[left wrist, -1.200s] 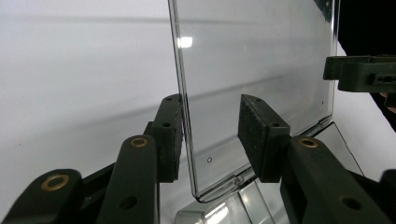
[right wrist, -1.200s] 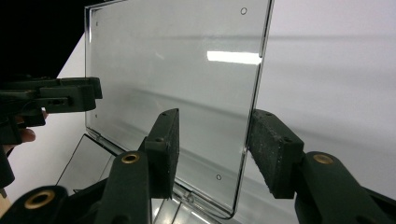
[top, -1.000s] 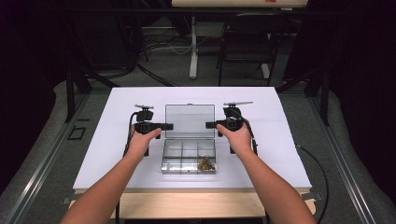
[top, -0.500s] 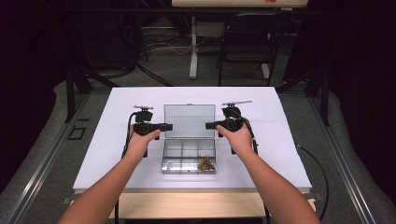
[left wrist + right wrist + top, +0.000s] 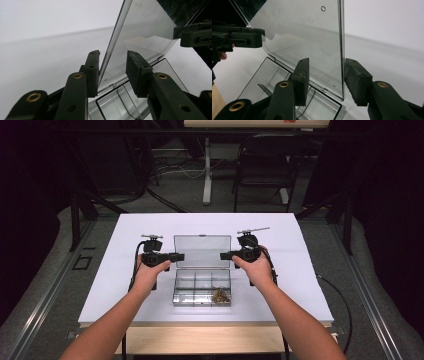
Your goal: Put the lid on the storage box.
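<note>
1. Nothing has shifted noticeably since the earlier frames: both grippers keep flanking the raised lid [image 5: 202, 251] of the clear box [image 5: 202, 287].
2. Left gripper [image 5: 178, 256]: jaws spread, straddling the lid's left edge [image 5: 110, 55].
3. Right gripper [image 5: 226, 255]: jaws spread, straddling the lid's right edge [image 5: 341, 50].
4. The box sits mid-table [image 5: 305, 270], brownish small parts [image 5: 219, 295] in its front right compartment.
</note>
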